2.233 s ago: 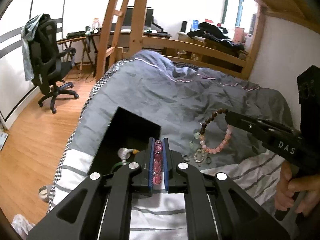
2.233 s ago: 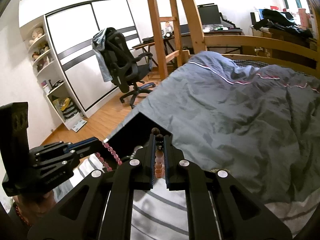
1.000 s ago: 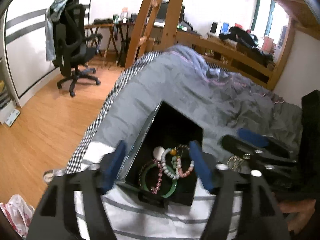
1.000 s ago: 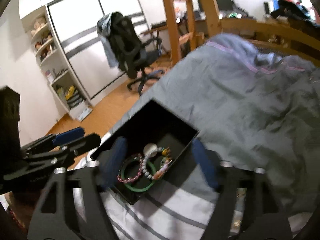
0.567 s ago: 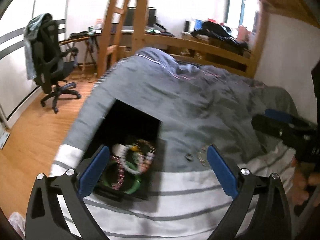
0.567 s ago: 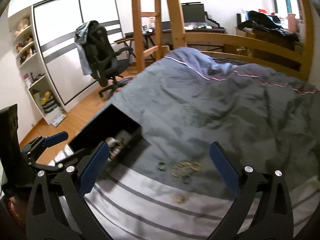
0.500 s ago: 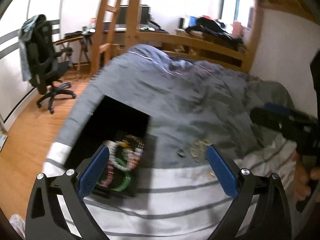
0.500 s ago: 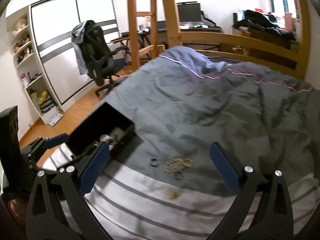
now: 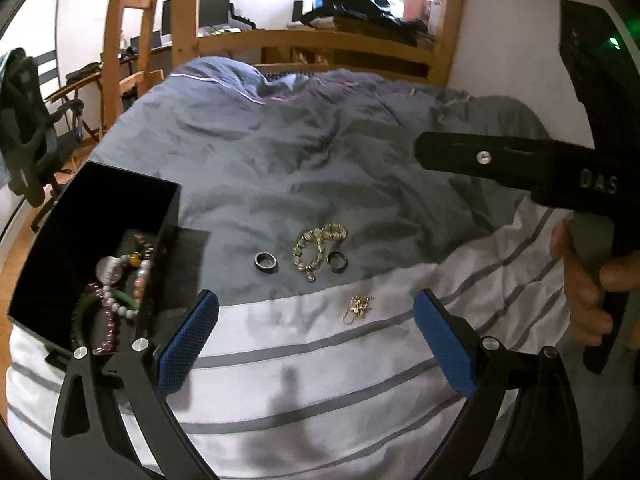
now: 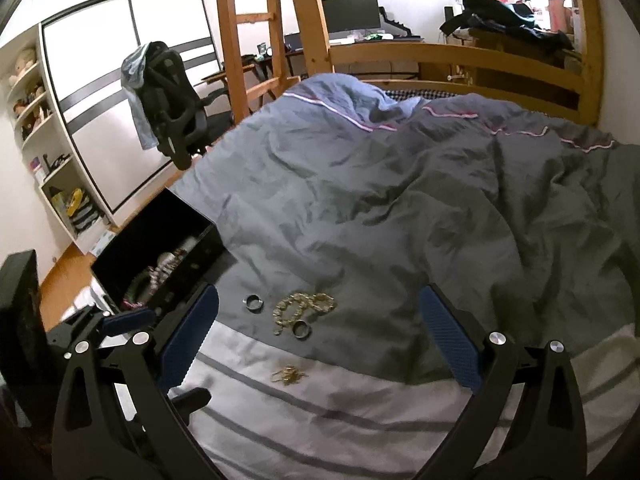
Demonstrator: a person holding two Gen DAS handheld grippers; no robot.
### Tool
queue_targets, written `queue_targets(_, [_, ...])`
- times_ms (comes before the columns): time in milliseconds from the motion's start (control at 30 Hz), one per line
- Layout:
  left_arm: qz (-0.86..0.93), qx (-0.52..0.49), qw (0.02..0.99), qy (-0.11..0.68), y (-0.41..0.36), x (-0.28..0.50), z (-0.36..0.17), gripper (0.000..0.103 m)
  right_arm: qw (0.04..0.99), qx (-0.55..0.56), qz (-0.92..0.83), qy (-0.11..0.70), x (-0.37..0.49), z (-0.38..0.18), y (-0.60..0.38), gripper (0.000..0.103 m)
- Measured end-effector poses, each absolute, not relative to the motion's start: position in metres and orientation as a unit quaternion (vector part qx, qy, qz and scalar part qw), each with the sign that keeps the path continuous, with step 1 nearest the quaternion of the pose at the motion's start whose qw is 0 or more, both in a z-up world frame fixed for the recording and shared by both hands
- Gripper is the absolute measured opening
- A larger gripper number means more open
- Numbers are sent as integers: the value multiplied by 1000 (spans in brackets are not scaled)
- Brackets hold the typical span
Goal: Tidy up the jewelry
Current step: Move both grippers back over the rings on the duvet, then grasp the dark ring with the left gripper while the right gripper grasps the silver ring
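A black open box point(image 9: 100, 204) point(image 10: 132, 240) on the bed holds several bead bracelets and a green bangle point(image 9: 120, 292). Right of it on the grey duvet lie a dark ring point(image 9: 266, 261) point(image 10: 253, 302), a gold chain bracelet point(image 9: 318, 246) point(image 10: 304, 308) and a second dark ring point(image 9: 337, 261) point(image 10: 301, 329). A small gold chain point(image 9: 357, 307) point(image 10: 288, 375) rests on the white striped sheet. My left gripper point(image 9: 316, 340) hangs open above the sheet, nothing between its blue pads. My right gripper point(image 10: 318, 344) is open too, over the same jewelry, empty.
The grey duvet point(image 10: 400, 200) covers the bed up to a wooden footboard point(image 10: 460, 60). A wooden ladder point(image 10: 256, 40), an office chair point(image 10: 168, 96) and shelves point(image 10: 44, 152) stand on the floor to the left. A person's hand point(image 9: 588, 280) grips the right tool's handle.
Both grippers let go of the bead bracelets, which now lie in the box, and opened wide. Both then swung right from the box to the loose rings and chains.
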State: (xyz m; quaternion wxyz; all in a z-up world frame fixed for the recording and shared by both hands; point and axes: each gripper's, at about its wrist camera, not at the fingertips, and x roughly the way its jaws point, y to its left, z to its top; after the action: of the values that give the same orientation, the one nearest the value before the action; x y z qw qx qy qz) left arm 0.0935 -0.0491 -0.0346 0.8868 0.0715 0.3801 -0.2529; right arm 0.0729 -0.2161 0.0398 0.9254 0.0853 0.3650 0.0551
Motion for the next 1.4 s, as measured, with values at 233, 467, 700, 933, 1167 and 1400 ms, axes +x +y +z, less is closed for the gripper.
queue_targets(233, [-243,81,878,405,-59,108,-60,96,913,113,70,387,91,3,-229,92])
queue_targets(467, [-228,103,878,409,-62,125,-76,88,892,110,128,419,113,-25,-213,47])
queue_targets(700, [-206,93,880,419,-50,150,-78,65,879,83,156,444,115,-53,-192,44])
queue_targets(933, [-199,89,877,427,-54,171,-87,59,878,47,146,453,117,-66,-182,34])
queue_targets(1167, [-190,92,877,431,-60,184,-97,50,882,14,136,451,117,-75,-170,25])
queue_targets(1400, [-199,95,871,438,-64,186,-101,20,887,30,119,445,119,-70,-179,20])
